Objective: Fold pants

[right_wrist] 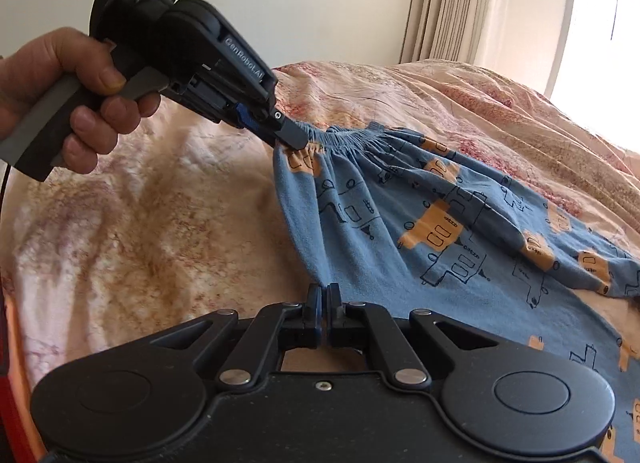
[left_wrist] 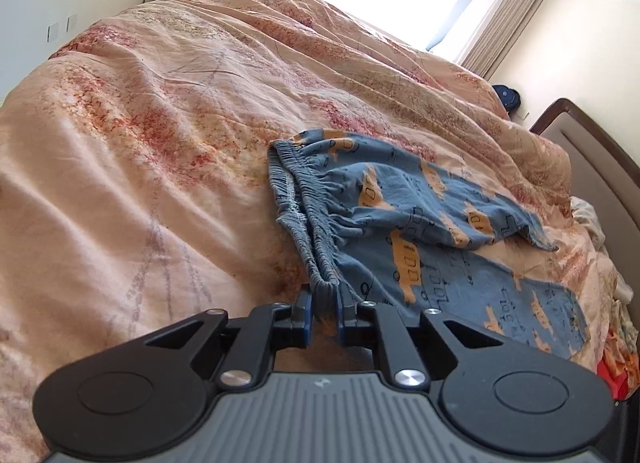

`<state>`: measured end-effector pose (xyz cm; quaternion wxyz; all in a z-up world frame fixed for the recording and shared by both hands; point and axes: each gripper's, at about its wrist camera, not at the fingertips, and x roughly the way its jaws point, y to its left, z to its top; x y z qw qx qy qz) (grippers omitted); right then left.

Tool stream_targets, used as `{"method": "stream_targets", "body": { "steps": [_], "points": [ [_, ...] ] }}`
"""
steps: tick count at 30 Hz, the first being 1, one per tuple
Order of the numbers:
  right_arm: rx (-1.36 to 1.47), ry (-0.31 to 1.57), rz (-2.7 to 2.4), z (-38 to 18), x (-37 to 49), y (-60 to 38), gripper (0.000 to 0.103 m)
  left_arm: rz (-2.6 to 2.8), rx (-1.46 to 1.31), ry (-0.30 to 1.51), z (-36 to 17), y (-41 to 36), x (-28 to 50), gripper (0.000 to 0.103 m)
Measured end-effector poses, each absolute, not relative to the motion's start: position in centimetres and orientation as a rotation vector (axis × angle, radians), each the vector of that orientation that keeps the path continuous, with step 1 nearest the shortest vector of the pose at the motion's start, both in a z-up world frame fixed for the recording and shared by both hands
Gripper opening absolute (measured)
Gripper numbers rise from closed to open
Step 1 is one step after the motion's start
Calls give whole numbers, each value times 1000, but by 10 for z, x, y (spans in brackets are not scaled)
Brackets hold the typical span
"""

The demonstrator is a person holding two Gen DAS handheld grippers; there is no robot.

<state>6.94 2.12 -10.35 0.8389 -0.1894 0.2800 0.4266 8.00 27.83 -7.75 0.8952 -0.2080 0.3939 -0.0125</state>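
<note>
On the peach floral-print bedspread lie the soft, light blue cotton pants with orange prints, limp and stretchy. Your left claw pinches the gathered elastic waistband; your right claw is clamped on a side fold. Leg ends run out of view.

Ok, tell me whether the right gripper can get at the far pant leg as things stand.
Probably not yet. The right gripper is shut on the side edge of the pants, so it must let go first. Otherwise the far pant leg lies uncovered on the bedspread.
</note>
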Motion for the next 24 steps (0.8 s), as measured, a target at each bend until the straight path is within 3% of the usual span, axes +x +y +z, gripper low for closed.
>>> {"method": "stream_targets", "body": {
  "steps": [6,7,11,13,16,18,20,24],
  "points": [
    [-376,666,937,-115,65,31,3,71,-258,899,-103,262,81,17],
    [-346,659,933,-111,65,28,9,83,-248,888,-101,260,79,19],
    [-299,589,851,-90,69,-3,41,183,-209,840,-91,254,67,43],
    [-296,614,791,-95,79,-26,52,227,-171,840,-89,249,62,46],
    [-274,702,703,-105,98,-73,47,230,-115,808,-76,234,56,48],
    [-209,688,655,-97,105,-114,51,153,-139,768,-63,223,60,69],
    [-139,659,589,-85,119,-163,65,59,-202,724,-50,208,76,84],
    [-6,641,445,-64,166,-256,67,-93,-181,688,-35,150,128,85]
  ]
}}
